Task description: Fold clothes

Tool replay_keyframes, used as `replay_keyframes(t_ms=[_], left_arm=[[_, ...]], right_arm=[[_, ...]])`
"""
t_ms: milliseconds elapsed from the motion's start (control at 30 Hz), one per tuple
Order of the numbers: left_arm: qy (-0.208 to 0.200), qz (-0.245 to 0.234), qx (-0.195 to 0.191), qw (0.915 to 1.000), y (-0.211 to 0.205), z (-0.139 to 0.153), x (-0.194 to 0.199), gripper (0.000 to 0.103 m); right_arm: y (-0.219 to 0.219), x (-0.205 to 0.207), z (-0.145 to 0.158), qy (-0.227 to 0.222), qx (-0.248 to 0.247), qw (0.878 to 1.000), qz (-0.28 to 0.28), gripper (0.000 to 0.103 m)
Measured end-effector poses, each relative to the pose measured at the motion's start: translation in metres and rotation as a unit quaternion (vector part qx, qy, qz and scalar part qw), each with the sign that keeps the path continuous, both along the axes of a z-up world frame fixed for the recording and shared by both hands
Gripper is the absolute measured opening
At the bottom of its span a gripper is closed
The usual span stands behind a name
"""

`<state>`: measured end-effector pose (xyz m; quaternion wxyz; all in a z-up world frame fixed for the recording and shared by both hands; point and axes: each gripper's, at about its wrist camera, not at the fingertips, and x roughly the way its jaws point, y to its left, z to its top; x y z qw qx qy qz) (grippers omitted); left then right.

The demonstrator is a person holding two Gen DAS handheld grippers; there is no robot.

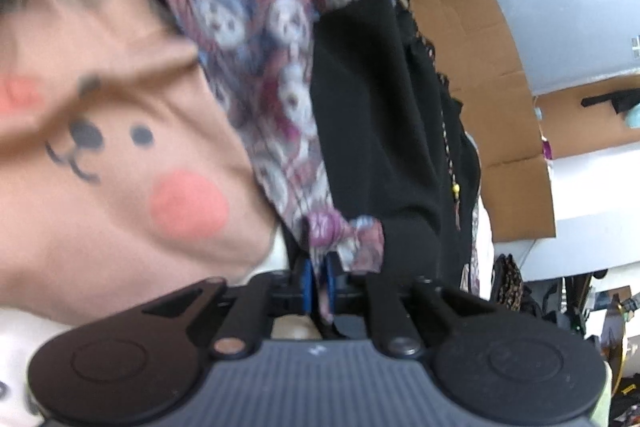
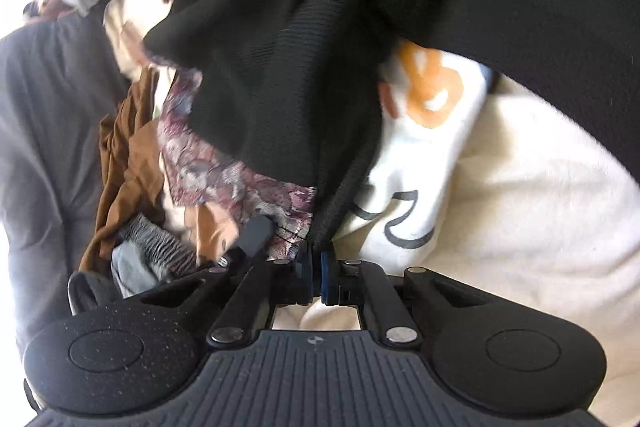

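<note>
Left claw pinched on a fold of the skull-print cloth, blue pads nearly together with the fabric between. Right claw clamped tight on the edge of the black garment. Both fabrics joined, hanging in front of a peach bear-face top and a cream printed sweatshirt. Beyond, flattened cardboard; brown cloth heaped beside.
</note>
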<state>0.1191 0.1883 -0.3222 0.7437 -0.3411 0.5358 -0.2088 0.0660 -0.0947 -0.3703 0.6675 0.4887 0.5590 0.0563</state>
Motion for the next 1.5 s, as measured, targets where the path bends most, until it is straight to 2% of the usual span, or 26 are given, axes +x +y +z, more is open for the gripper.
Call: replay_keyframes(t_ms=[67, 200, 267, 467, 567, 600, 700, 800, 1000, 1067, 1133, 1167, 1200, 1267, 1433, 1500], left_arm=[[-0.015, 0.010, 0.022, 0.9996, 0.007, 0.009, 0.003, 0.020], [-0.048, 0.028, 0.073, 0.9958, 0.023, 0.027, 0.014, 0.021], [-0.061, 0.042, 0.101, 0.9921, 0.027, 0.034, 0.020, 0.026], [-0.093, 0.078, 0.169, 0.9781, 0.040, 0.046, 0.040, 0.033], [-0.095, 0.080, 0.216, 0.9685, 0.039, 0.045, 0.051, 0.036], [-0.098, 0.080, 0.226, 0.9659, 0.037, 0.043, 0.054, 0.040], [-0.115, 0.067, 0.248, 0.9595, 0.032, 0.039, 0.060, 0.040], [-0.138, 0.046, 0.284, 0.9478, 0.026, 0.039, 0.059, 0.040], [-0.184, 0.020, 0.360, 0.9146, 0.010, 0.049, 0.054, 0.041], [-0.185, 0.019, 0.381, 0.9056, 0.008, 0.055, 0.052, 0.043], [-0.189, 0.024, 0.382, 0.9042, 0.008, 0.064, 0.049, 0.044], [-0.195, 0.022, 0.381, 0.9033, 0.007, 0.066, 0.048, 0.047], [-0.203, 0.012, 0.385, 0.9004, 0.005, 0.067, 0.049, 0.050], [-0.212, -0.011, 0.400, 0.8915, 0.000, 0.064, 0.055, 0.050], [-0.213, -0.051, 0.408, 0.8864, -0.006, 0.045, 0.067, 0.045], [-0.216, -0.064, 0.413, 0.8826, -0.010, 0.039, 0.068, 0.040]], right_arm=[[-0.002, 0.005, 0.009, -0.002, -0.014, 1.000, 0.024, 0.001], [-0.006, 0.017, 0.029, -0.003, -0.044, 0.996, 0.079, 0.001], [-0.010, 0.021, 0.038, -0.004, -0.058, 0.993, 0.099, 0.001], [-0.024, 0.024, 0.052, -0.005, -0.076, 0.991, 0.110, 0.001], [-0.026, 0.024, 0.056, -0.006, -0.082, 0.990, 0.113, 0.001], [-0.026, 0.023, 0.057, -0.007, -0.082, 0.990, 0.112, 0.001], [-0.026, 0.022, 0.059, -0.010, -0.082, 0.991, 0.109, 0.001], [-0.025, 0.020, 0.062, -0.018, -0.092, 0.989, 0.117, 0.001], [-0.031, 0.009, 0.061, -0.010, -0.095, 0.990, 0.101, 0.001], [-0.032, 0.006, 0.059, -0.006, -0.094, 0.991, 0.096, 0.001], [-0.030, 0.005, 0.056, -0.004, -0.091, 0.991, 0.096, 0.001], [-0.030, 0.005, 0.055, -0.005, -0.090, 0.991, 0.097, 0.001], [-0.029, 0.005, 0.054, -0.006, -0.089, 0.991, 0.098, 0.001], [-0.028, 0.005, 0.052, -0.008, -0.089, 0.991, 0.101, 0.001], [-0.029, 0.002, 0.052, -0.011, -0.095, 0.990, 0.104, 0.001], [-0.030, 0.002, 0.051, -0.008, -0.096, 0.990, 0.102, 0.001]])
